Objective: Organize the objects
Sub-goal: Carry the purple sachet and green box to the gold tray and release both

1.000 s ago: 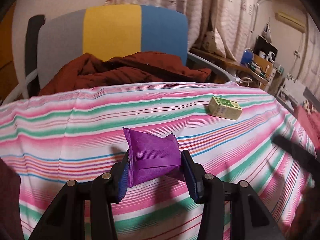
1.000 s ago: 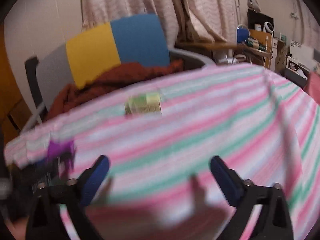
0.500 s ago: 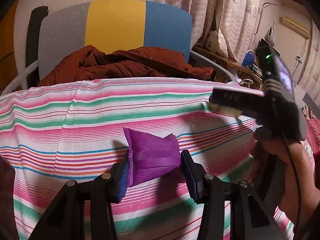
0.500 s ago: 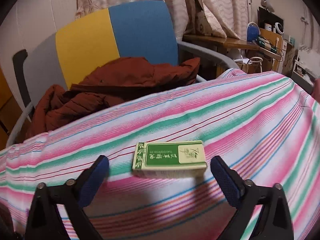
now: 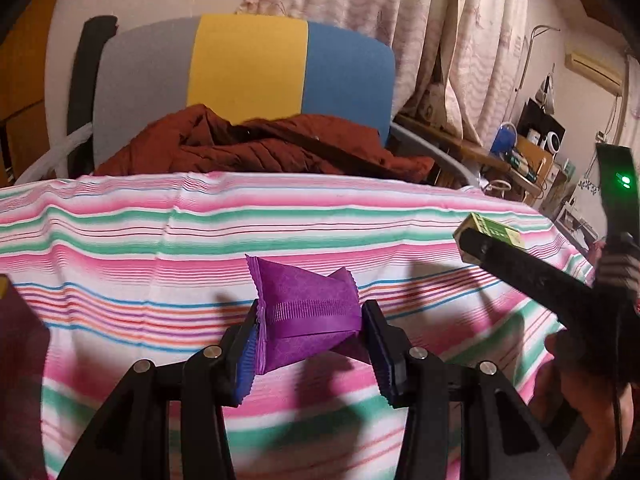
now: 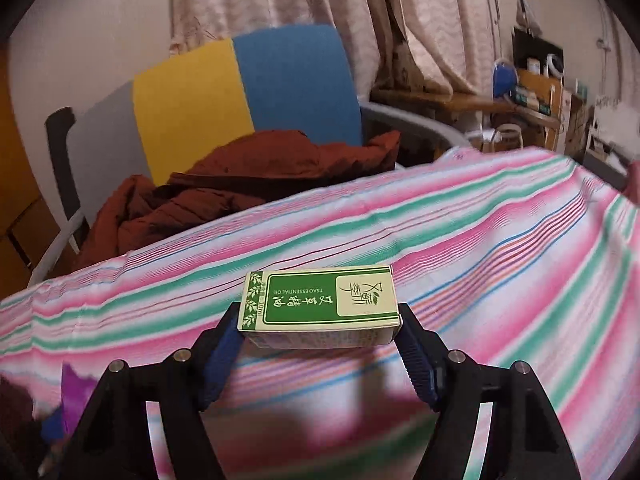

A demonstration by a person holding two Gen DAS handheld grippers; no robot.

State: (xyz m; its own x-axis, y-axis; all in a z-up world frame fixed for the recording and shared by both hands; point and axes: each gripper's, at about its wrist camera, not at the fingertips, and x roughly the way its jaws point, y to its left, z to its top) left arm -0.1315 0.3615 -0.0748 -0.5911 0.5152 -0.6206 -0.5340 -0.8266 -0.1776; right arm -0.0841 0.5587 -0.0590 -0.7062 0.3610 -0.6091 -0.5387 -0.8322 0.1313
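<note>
R hand-held gripper (image 6: 320, 334) jaws just closed in, now clamping essential-oil box (image 6: 320, 306) near bench (image 6: 500, 248) far edge; pickup likely next. L hand-held gripper (image 5: 310, 344) grips purple pouch (image 5: 306, 312) mid-bench.

Tricolour chair (image 5: 248, 68), pale curtains (image 5: 420, 20), perhaps a cluttered desk (image 5: 516, 160) behind.

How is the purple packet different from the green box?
The purple packet is soft and crinkled with ridged seams; the green box is stiff, flat-sided and printed with writing. The packet is pinched in the left gripper; the box sits between the right gripper pads, which have just been closing. Both are over the striped cloth.
</note>
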